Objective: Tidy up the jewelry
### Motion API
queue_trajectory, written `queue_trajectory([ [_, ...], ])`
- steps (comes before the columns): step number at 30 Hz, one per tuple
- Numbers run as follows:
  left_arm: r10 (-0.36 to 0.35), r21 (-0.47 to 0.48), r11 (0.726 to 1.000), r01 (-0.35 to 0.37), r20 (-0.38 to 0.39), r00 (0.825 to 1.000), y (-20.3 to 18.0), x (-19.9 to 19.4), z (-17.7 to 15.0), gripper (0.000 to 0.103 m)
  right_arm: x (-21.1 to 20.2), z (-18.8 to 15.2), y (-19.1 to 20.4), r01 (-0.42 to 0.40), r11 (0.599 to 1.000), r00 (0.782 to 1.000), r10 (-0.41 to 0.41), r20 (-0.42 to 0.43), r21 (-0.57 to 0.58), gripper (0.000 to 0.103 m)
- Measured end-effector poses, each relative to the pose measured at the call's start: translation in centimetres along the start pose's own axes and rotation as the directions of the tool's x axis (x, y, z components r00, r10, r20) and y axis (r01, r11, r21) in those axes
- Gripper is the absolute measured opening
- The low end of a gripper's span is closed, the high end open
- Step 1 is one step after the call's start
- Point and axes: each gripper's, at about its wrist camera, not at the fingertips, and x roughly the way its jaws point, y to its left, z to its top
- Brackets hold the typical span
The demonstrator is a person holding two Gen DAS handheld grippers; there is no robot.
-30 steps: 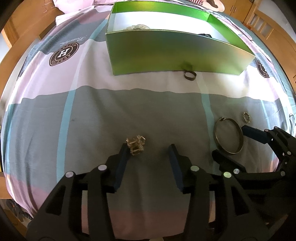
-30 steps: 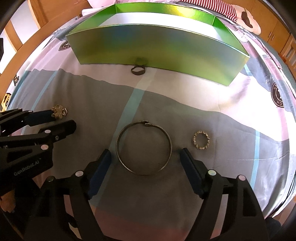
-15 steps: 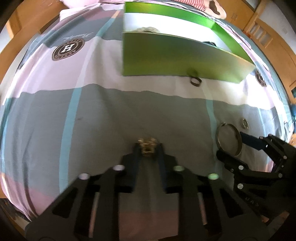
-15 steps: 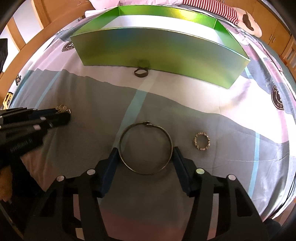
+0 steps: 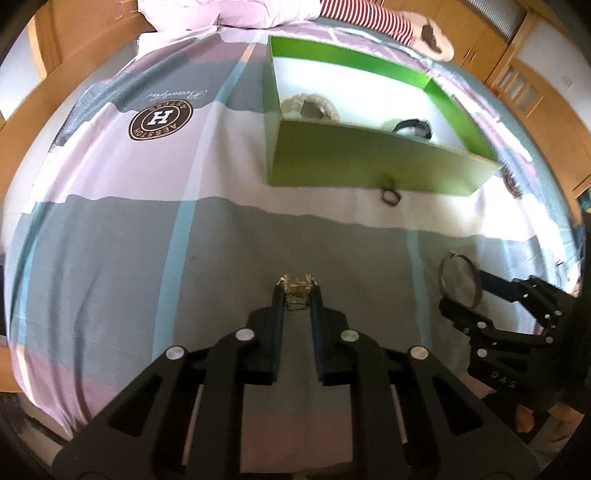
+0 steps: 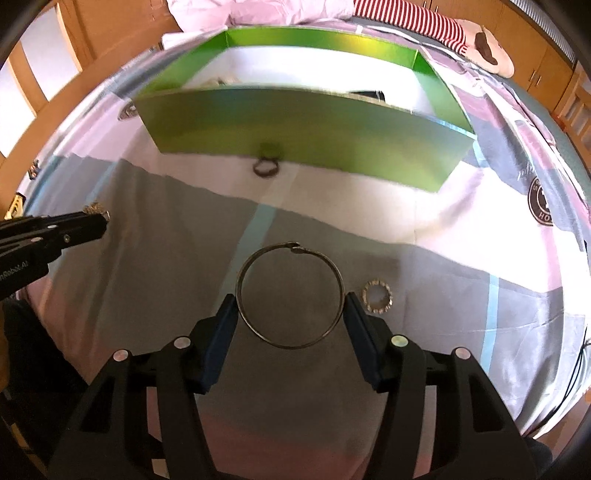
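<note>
My left gripper (image 5: pixel 297 295) is shut on a small gold brooch (image 5: pixel 297 290) and holds it above the bedspread; it also shows in the right wrist view (image 6: pixel 96 211). My right gripper (image 6: pixel 290 314) is shut on a thin metal bangle (image 6: pixel 290 295), its fingers touching both sides; the bangle also shows in the left wrist view (image 5: pixel 459 280). A green box (image 5: pixel 369 166) with a white floor stands further back and holds a pale bracelet (image 5: pixel 308 107) and a dark band (image 5: pixel 413 127).
A small dark ring (image 6: pixel 266 168) lies just in front of the box wall. A small beaded ring (image 6: pixel 376 297) lies right of the bangle. A wooden bed frame (image 5: pixel 22 110) runs along the left. A striped plush toy (image 6: pixel 443 26) lies behind the box.
My left gripper closed on the brooch and lifted it away from the bedspread. My right gripper closed in until its fingers touch the bangle. Both cameras rose, showing inside the box.
</note>
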Motion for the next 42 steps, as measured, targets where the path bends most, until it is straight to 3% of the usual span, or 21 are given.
queue_trajectory([
  [9,0.038,0.072,0.997,-0.037,-0.006,0.999,-2.3,0.5,0.1,0.014,-0.5,0.1,-0.4,-0.005,1.000,1.000,0.005,0.007,0.009,0.058],
  [20,0.047,0.084,0.995,-0.045,-0.024,0.999,-2.5,1.1,-0.1,0.014,0.3,0.1,0.1,-0.015,1.000,1.000,0.015,-0.013,-0.002,0.058],
  [25,0.033,0.096,0.995,-0.033,-0.001,0.999,-3.0,0.2,1.0,0.014,-1.8,1.7,-1.2,-0.042,0.998,0.997,0.039,0.061,0.036,0.058],
  [30,0.022,0.116,0.993,-0.032,0.089,0.996,-4.3,-2.3,6.3,0.014,-5.5,7.6,-4.7,-0.028,0.995,0.979,0.009,0.201,0.091,0.058],
  [33,0.019,0.121,0.992,-0.036,0.139,0.990,-5.2,-2.6,10.5,0.014,-5.2,11.7,-6.5,-0.017,0.993,0.970,-0.012,0.244,0.115,0.058],
  [36,-0.007,0.083,0.997,-0.002,0.103,0.995,-5.6,-0.5,14.8,0.014,-2.1,14.1,-7.7,-0.027,0.989,0.979,-0.003,0.203,0.143,0.058],
  [42,0.031,0.076,0.997,-0.033,0.028,0.999,-6.2,5.4,19.2,0.014,2.3,14.5,-8.5,0.013,0.990,0.992,-0.031,0.123,0.142,0.058],
])
